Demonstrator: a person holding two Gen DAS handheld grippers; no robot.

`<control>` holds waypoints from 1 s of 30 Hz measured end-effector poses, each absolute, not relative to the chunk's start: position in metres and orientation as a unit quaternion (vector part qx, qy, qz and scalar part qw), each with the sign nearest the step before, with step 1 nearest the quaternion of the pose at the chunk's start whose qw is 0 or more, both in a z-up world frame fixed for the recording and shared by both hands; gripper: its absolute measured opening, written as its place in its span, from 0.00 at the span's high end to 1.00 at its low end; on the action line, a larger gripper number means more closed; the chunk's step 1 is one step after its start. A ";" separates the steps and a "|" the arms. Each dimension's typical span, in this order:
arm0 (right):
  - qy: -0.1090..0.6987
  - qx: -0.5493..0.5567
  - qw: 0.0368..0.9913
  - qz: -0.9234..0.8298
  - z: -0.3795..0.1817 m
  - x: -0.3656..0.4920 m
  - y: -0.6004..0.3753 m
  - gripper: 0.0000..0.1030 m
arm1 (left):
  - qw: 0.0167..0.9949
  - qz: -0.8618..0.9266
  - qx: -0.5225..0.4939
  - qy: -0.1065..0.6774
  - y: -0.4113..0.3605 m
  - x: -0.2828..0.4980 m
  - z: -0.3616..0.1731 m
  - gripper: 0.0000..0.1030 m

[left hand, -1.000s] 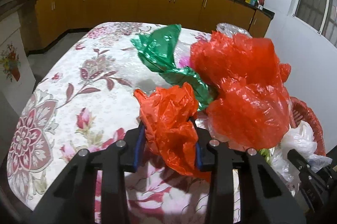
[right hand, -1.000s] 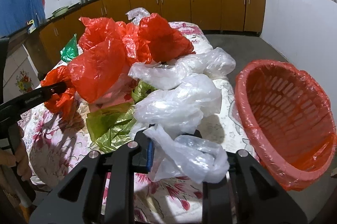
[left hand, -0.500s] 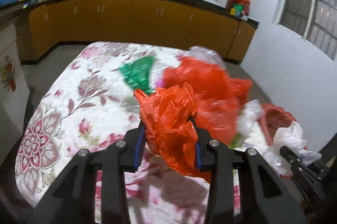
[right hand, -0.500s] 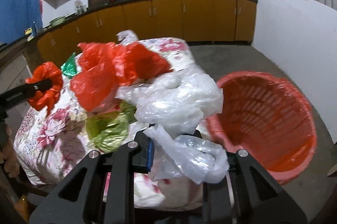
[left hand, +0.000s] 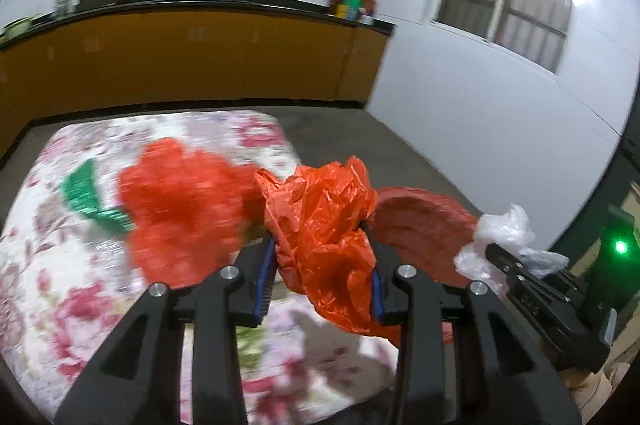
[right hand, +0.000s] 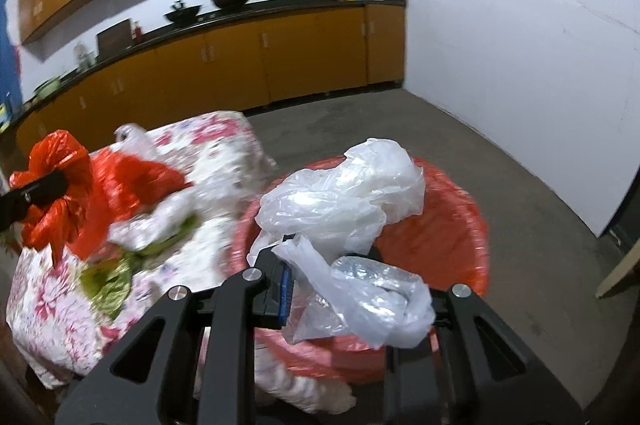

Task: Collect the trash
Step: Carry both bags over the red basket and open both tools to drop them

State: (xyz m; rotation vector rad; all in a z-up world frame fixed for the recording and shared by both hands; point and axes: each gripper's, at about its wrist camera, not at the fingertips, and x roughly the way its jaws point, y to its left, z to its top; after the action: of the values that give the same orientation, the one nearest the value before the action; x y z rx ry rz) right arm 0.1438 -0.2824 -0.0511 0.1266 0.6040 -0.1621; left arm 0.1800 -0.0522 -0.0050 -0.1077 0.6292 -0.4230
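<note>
Crumpled orange plastic bag (left hand: 320, 245): pinched, lifted off the bench.
Crumpled clear plastic bags (right hand: 348, 225): pinched, above the basket.
Red round plastic basket (right hand: 452, 225): beside the bench, tilted.

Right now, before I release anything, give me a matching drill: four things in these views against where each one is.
Things:
1. orange bag
2. clear bag
3. green bag
4. red basket

Places:
A. lying on the floral tablecloth
B. on the floor beside the table
C. clamped in the left tongs
D. clamped in the right tongs, over the basket

Pairs: 1-C, 2-D, 3-A, 4-B
</note>
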 end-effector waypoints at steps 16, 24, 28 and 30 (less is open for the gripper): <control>0.304 0.099 0.944 -0.081 -0.051 0.155 -0.334 0.79 | 0.890 -0.282 -0.025 0.357 -0.163 0.227 -0.044 0.64; 0.297 0.121 0.944 -0.074 -0.051 0.162 -0.349 0.78 | 0.881 -0.290 -0.019 0.373 -0.186 0.240 -0.058 0.62; 0.295 0.128 0.944 -0.067 -0.050 0.166 -0.351 0.66 | 0.877 -0.292 -0.017 0.382 -0.192 0.245 -0.065 0.57; 0.293 0.132 0.945 -0.065 -0.050 0.166 -0.352 0.52 | 0.875 -0.291 -0.017 0.386 -0.193 0.249 -0.070 0.53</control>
State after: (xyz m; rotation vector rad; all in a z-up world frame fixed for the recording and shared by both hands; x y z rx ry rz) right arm 0.1656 -0.3517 -0.0503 0.2683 0.5973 -0.1333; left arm 0.2487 -0.1928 -0.0696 -0.0355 0.8067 -0.6085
